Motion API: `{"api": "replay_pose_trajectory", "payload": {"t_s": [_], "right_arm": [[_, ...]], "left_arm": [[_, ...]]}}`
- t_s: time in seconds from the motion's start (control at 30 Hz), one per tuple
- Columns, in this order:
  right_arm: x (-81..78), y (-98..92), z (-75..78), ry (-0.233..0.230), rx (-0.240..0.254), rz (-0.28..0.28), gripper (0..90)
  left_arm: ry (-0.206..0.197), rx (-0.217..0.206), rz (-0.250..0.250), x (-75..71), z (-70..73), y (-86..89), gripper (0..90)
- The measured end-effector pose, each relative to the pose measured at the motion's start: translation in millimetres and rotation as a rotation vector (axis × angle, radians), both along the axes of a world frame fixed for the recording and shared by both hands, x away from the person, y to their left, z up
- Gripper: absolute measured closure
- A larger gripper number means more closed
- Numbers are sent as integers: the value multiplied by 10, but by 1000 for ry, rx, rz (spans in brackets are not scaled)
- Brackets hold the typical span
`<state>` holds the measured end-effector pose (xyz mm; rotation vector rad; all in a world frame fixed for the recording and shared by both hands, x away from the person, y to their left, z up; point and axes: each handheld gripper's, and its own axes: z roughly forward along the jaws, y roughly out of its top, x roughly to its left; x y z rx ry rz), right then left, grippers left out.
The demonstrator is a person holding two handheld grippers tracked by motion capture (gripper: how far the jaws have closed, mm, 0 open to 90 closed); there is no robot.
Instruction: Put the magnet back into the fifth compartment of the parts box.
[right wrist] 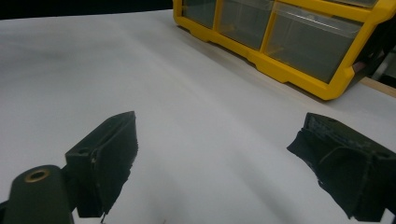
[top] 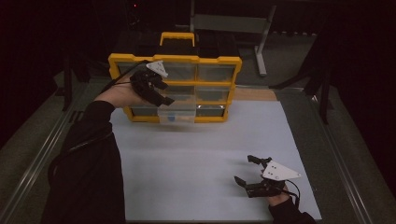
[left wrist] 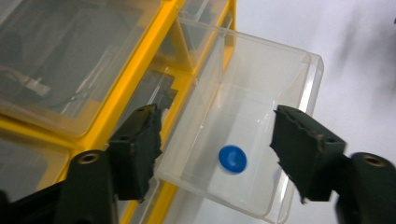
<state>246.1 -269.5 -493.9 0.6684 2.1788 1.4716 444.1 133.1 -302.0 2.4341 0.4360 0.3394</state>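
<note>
A yellow organizer case (top: 175,59) with clear drawers stands at the back of the white mat. One clear drawer (top: 176,114) in its bottom row is pulled out toward me. Inside that drawer (left wrist: 243,140) lies a small blue round piece (left wrist: 232,159). My left gripper (top: 161,93) hovers open just above the pulled-out drawer, and in the left gripper view its jaws (left wrist: 215,149) straddle the drawer without touching it. My right gripper (top: 250,170) rests open low over the mat at the front right, with nothing between its jaws (right wrist: 215,163). The case (right wrist: 280,32) lies far ahead of it.
The white mat (top: 201,158) covers the table between the case and the front edge. A metal frame (top: 233,23) stands behind the case. Metal rails (top: 37,163) run along both table sides.
</note>
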Motion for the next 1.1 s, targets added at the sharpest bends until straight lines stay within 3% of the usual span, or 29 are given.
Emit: {"api": "replay_pose_trajectory", "payload": {"t_s": [0.23, 0.37, 0.5, 0.63, 0.87, 0.9, 0.97, 1.1], "right_arm": [[0, 3, 0, 1, -2, 0, 119], [-2, 3, 4, 0, -1, -2, 119], [-3, 2, 5, -1, -1, -3, 119], [-2, 2, 5, -1, 0, -3, 119], [-4, 3, 7, -2, 1, -5, 119], [-4, 4, 6, -1, 1, -4, 119], [-4, 9, 6, -1, -1, -3, 119], [-8, 10, 12, -3, -3, -2, 119]], "left_arm": [[1, 10, 32, -39, 39, -10, 63], [8, 4, 30, -68, 68, -20, 0], [-5, -3, 63, -101, 98, -13, 0], [-7, 27, 90, -151, 105, -6, 0], [18, 3, 128, -248, 133, 92, 0], [3, 8, 133, -270, 131, 104, 0], [20, -12, 146, -300, 126, 135, 0], [-4, -39, 177, -366, 119, 204, 0]]}}
